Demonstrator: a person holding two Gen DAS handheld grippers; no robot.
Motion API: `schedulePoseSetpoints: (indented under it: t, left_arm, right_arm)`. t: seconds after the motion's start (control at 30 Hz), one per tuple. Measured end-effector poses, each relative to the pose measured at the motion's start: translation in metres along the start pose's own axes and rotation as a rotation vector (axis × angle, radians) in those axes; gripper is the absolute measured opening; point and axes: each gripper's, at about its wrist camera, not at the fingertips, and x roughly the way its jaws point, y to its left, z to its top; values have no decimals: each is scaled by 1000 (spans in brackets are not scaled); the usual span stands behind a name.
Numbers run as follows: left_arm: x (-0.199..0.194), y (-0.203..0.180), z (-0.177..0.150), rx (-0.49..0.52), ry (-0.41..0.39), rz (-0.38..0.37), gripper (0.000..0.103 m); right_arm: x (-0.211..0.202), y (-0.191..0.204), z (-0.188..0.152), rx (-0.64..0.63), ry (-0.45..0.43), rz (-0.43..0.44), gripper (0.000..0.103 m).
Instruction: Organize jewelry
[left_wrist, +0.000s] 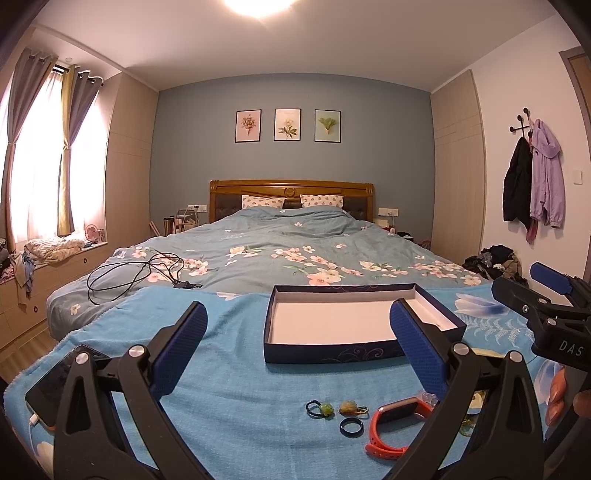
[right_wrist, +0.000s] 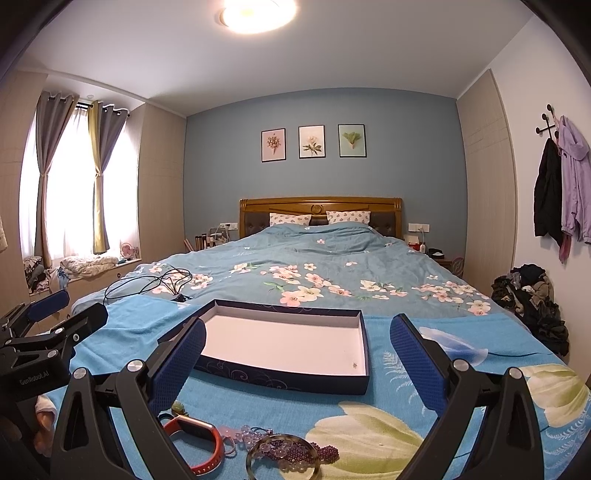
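Two grippers hover wide open over the blue blanket (left_wrist: 229, 369), holding nothing: the left gripper (left_wrist: 297, 350) and the right gripper (right_wrist: 297, 362). Near the blanket's front edge lie an orange band (left_wrist: 391, 424), a dark ring (left_wrist: 351, 427), a purple bead bracelet (right_wrist: 325, 452) and a bangle (right_wrist: 282, 458). Farther back, mid-blanket, sits the open box (left_wrist: 354, 321), with nothing inside.

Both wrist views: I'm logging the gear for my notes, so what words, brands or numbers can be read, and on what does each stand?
"DAS": white letters on the black body of the right gripper, at the left wrist view's right edge; it may continue out of sight.
"GenRobot.AI": small pale letters on the black body of the left gripper, at the right wrist view's left edge.
Three framed flower prints on the blue wall: any captions too small to read.
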Motion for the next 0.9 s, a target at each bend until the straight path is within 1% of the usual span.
schedulePoseSetpoints:
  t: [0.9]
  left_arm:
    - [8,-2,-7,-2,17,-5,97]
  right_arm:
    - [-3,2,-1,-2,-13,-2,96]
